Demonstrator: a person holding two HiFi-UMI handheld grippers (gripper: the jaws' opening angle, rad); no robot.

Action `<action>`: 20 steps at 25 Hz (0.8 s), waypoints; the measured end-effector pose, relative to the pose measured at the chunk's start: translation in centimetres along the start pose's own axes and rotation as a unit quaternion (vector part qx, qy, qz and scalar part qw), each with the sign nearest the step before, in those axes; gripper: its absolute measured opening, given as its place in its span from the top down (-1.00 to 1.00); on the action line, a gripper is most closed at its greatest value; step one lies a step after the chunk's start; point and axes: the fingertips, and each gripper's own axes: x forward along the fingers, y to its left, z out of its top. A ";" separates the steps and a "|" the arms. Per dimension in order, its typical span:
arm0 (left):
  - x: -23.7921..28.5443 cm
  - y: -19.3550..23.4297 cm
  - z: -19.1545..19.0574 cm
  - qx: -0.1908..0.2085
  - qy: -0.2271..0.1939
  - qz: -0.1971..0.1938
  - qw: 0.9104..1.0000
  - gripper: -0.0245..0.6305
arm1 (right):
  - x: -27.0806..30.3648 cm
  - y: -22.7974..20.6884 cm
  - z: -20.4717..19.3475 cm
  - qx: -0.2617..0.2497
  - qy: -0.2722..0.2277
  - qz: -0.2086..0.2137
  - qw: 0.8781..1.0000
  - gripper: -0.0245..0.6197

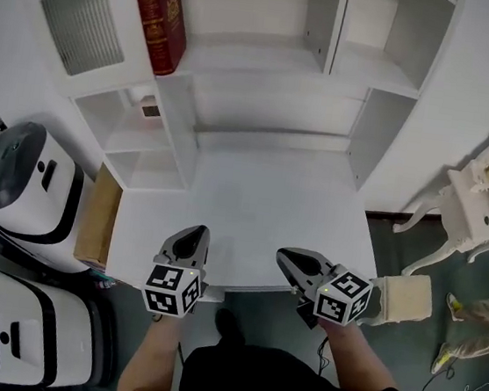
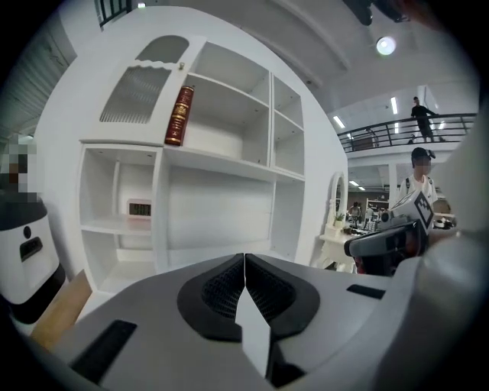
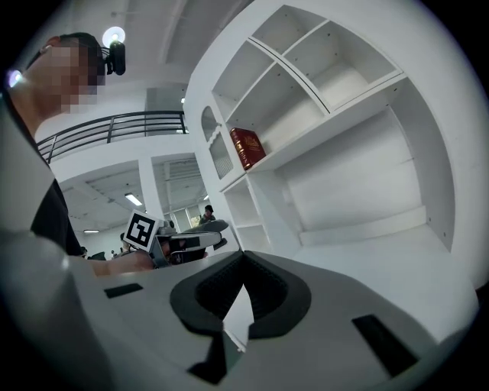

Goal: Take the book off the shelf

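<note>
A dark red book [image 1: 162, 22] with gold print stands upright at the left end of an upper shelf [image 1: 244, 57] in the white cabinet; it also shows as the red book [image 2: 179, 115] and the red book [image 3: 247, 147] in the gripper views. My left gripper [image 1: 194, 235] hovers low over the front of the white desk, jaws shut and empty. My right gripper [image 1: 288, 259] is beside it at the same height, also shut with nothing in it. Both are far below the book.
The white desk top [image 1: 252, 209] stretches between the grippers and the cabinet. A small clock [image 1: 150, 109] sits in a lower left cubby. White machines [image 1: 25, 181] and a cardboard panel [image 1: 99, 217] stand at left; a white side table [image 1: 473, 209] at right.
</note>
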 end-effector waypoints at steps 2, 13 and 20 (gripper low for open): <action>1.7 1.4 1.5 0.010 -0.006 -0.007 1.000 0.89 | 2.0 -1.2 1.3 -0.004 -0.002 -0.008 1.000 0.89; 7.0 6.6 6.1 0.018 -0.023 -0.009 1.000 0.89 | 8.6 -5.1 4.1 0.001 0.011 0.002 1.000 0.88; 9.1 8.0 9.3 0.010 -0.035 0.027 0.999 0.89 | 9.4 -8.2 6.0 -0.004 0.015 0.024 1.000 0.88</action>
